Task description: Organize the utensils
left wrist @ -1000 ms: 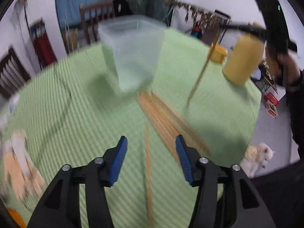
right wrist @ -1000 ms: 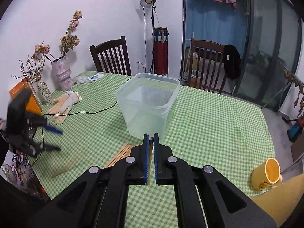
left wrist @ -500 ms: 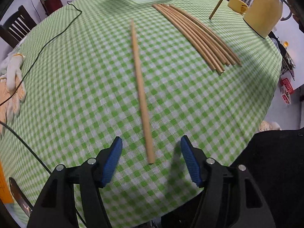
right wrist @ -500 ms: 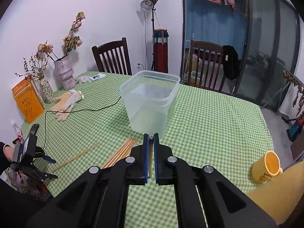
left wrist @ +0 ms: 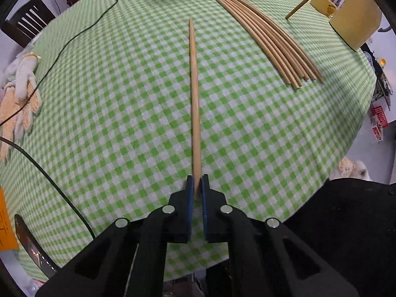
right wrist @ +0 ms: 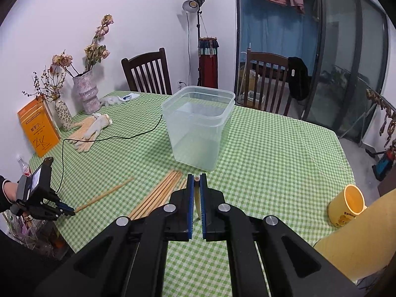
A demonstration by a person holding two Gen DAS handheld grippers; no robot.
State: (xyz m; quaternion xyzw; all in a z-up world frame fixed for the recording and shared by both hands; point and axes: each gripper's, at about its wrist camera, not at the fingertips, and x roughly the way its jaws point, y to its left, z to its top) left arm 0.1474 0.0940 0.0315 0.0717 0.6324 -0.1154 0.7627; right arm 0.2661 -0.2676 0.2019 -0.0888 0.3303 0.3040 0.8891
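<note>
The lone chopstick [left wrist: 194, 91] lies flat on the green check cloth [left wrist: 118, 104], apart from the bundle [left wrist: 269, 37] to its right, and the left gripper [left wrist: 196, 188] is clamped on its near end. The right gripper [right wrist: 196, 190], held up over the table, is closed on a second stick [right wrist: 197, 198] that hangs tip-down between its pads. The bin [right wrist: 198, 126] stands just beyond the bundle.

I judge the step is lifting the lone stick to the bin. The grip is at the very end, so the stick will lever and droop: raise it slowly, keep it level or tip it forward, and carry it over the bundle without brushing it.

The bin shows only as a cropped edge in the left view. How much stick sits inside each grip is hidden by the pads, and whether the bin holds anything is unclear through its cloudy walls
</note>
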